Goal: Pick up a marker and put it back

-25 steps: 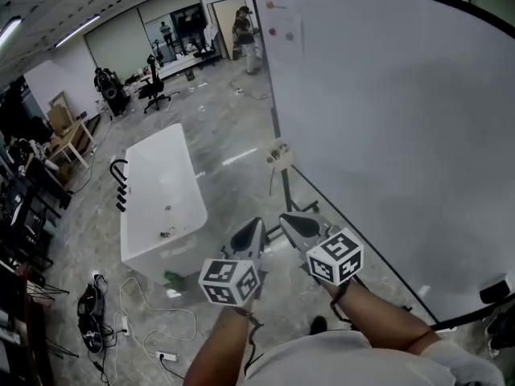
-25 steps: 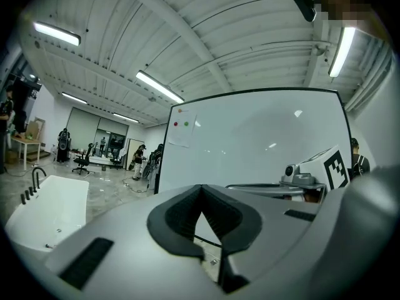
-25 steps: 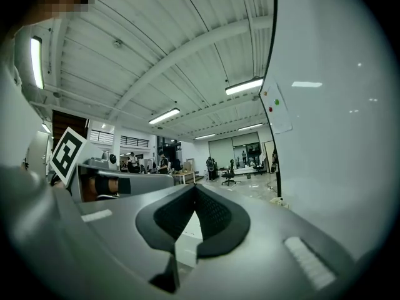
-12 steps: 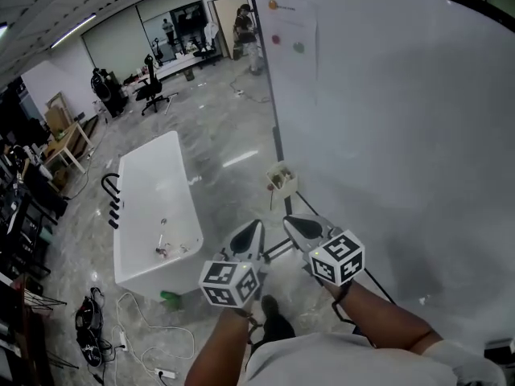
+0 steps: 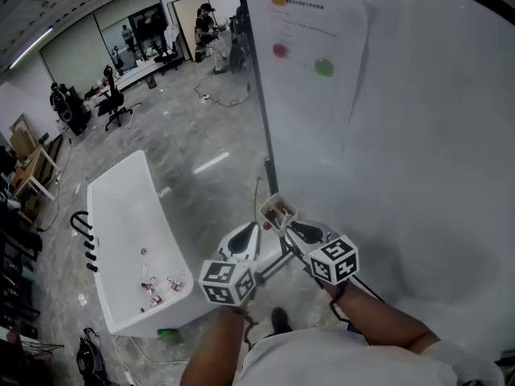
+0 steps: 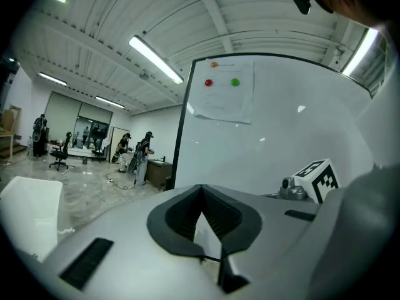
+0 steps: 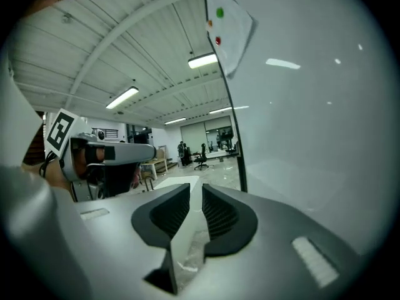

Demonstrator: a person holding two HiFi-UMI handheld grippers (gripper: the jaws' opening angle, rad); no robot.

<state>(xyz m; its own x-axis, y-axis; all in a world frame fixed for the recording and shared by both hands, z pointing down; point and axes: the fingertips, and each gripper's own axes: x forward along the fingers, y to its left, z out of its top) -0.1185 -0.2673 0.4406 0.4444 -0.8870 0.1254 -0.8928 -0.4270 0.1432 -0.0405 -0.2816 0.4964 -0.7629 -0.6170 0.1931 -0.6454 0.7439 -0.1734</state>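
Barely begun, with left gripper jaws pressed together on nothing, right gripper jaws just opened a little and empty, both just near of the holder at the whiteboard's left edge, marker seemingly inside it, grab, lift and return all left.

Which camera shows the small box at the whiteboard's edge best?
The head view is best. It looks down on the small box, with its open top showing, beside the whiteboard. The left gripper view and the right gripper view do not show the box at all; only the board appears there.
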